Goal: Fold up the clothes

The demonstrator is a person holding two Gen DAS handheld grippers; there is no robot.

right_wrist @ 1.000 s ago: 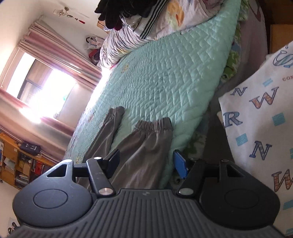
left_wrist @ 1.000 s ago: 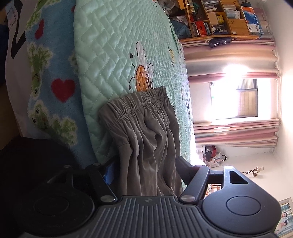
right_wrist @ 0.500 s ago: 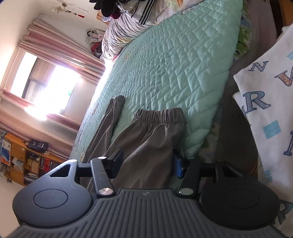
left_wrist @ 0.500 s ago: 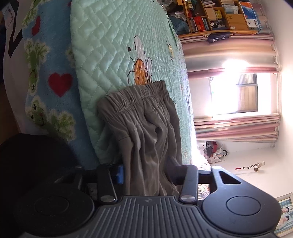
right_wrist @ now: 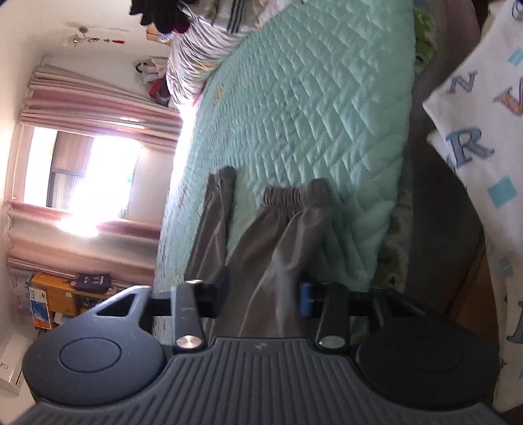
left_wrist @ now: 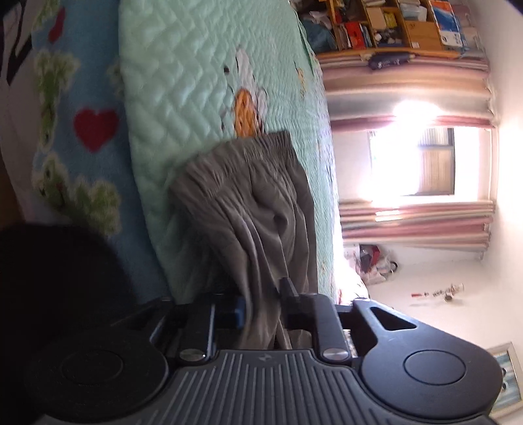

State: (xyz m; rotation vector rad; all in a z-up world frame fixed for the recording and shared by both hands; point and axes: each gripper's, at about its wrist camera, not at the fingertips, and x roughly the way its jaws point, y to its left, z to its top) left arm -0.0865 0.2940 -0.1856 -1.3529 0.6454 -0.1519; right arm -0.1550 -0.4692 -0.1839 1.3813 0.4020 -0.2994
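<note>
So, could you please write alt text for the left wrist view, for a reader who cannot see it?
The left gripper is closing on bunched fabric of grey trousers, whose elastic waistband lies on a mint-green quilted bedspread. Beyond are a bright window with striped curtains and a cluttered wooden shelf.

A bright window glares between pink curtains, beside a cluttered wooden shelf and white walls.
</note>
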